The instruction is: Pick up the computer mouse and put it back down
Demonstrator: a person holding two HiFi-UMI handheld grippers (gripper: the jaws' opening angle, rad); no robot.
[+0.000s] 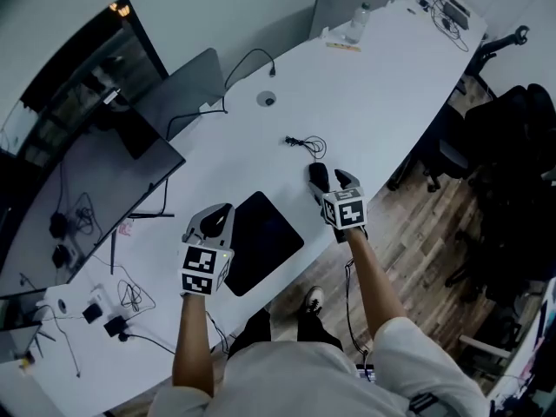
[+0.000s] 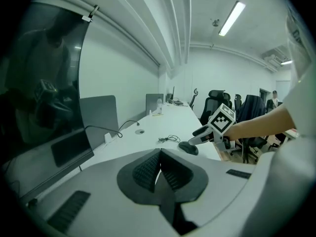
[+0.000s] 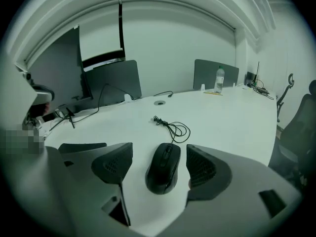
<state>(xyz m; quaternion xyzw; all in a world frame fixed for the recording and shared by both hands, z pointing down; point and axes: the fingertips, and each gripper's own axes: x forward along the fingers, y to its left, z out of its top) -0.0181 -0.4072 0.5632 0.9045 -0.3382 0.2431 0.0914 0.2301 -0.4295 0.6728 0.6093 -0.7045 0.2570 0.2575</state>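
A black wired computer mouse (image 1: 318, 177) (image 3: 164, 168) lies flat on the white table (image 1: 373, 85), its thin cable (image 1: 306, 143) (image 3: 170, 126) coiled just beyond it. My right gripper (image 1: 330, 181) (image 3: 159, 164) stands open over it, one jaw on each side of the mouse, and the pads (image 3: 203, 167) do not press on it. My left gripper (image 1: 215, 220) (image 2: 159, 169) is shut and empty, hovering at the left edge of a black mouse pad (image 1: 261, 237). In the left gripper view the mouse (image 2: 188, 147) and the right gripper (image 2: 207, 135) show ahead.
A dark monitor (image 1: 87, 207) stands at the left, with loose cables and adapters (image 1: 104, 311) near the front corner. A cable grommet (image 1: 267, 99) sits mid-table and a water bottle (image 1: 356, 23) (image 3: 219, 79) at the far end. Office chairs (image 1: 512, 137) stand to the right of the table edge.
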